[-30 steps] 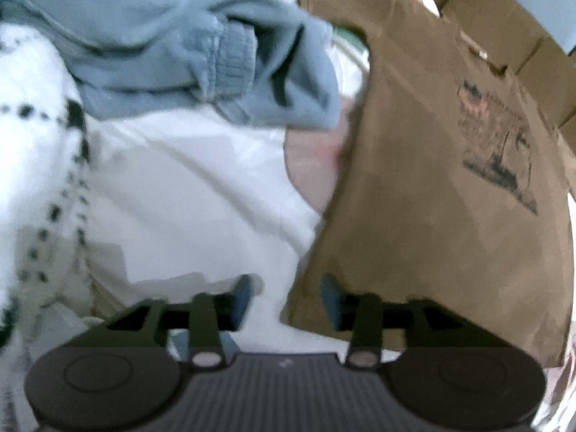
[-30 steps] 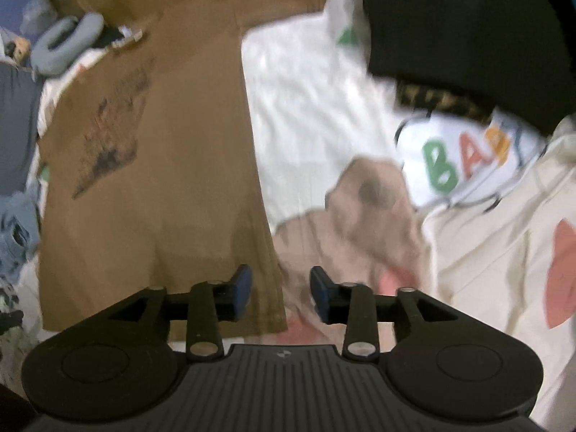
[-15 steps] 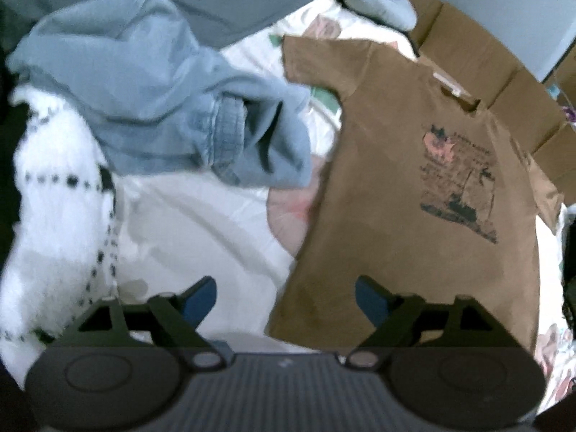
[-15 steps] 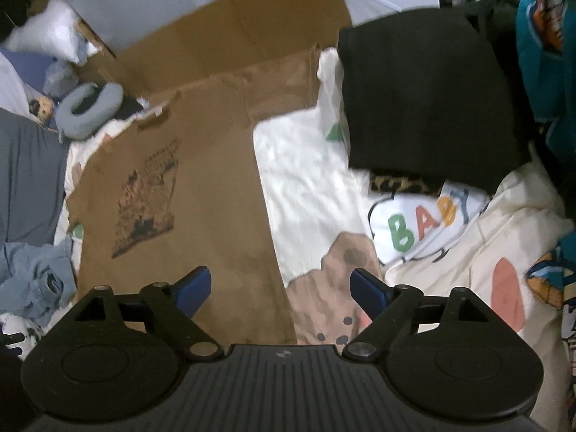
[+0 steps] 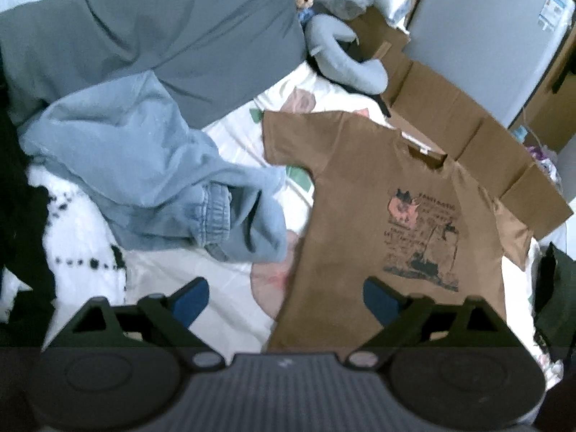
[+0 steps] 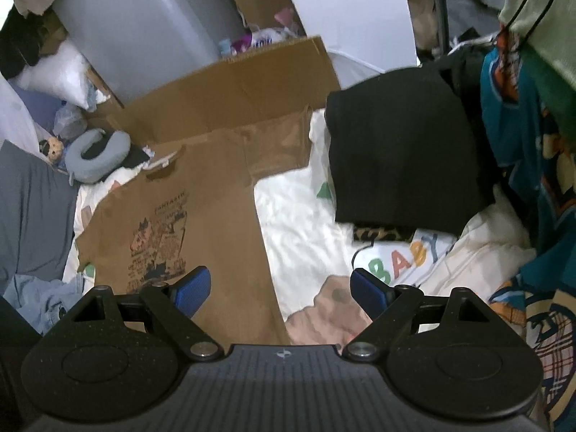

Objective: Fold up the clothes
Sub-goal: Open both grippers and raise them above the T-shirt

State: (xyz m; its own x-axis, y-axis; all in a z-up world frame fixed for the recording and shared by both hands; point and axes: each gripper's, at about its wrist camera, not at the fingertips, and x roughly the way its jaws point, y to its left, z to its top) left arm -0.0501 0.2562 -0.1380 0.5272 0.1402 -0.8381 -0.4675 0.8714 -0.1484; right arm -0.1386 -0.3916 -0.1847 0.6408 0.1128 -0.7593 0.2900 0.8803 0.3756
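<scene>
A brown T-shirt point(image 5: 367, 212) with a dark print lies spread flat, print up, on the white patterned bedsheet point(image 5: 230, 302). In the right wrist view the same brown T-shirt point(image 6: 201, 216) fills the lower left. My left gripper point(image 5: 286, 297) hovers well above the shirt's lower left hem; its jaws are still opening and nothing is between them. High over the shirt's lower right hem, my right gripper point(image 6: 280, 288) stands open and holds nothing.
A crumpled light-blue denim garment point(image 5: 151, 180) and a grey blanket point(image 5: 151, 36) lie left of the shirt. Flattened cardboard point(image 6: 230, 90) sits behind it. A folded black garment point(image 6: 399, 151) rests on a folded stack to the right. A grey neck pillow point(image 6: 95, 154) lies at the back.
Both grippers rose away from the shirt's hem and their jaws spread wide. More of the bed and room came into view; the shirt stayed flat.
</scene>
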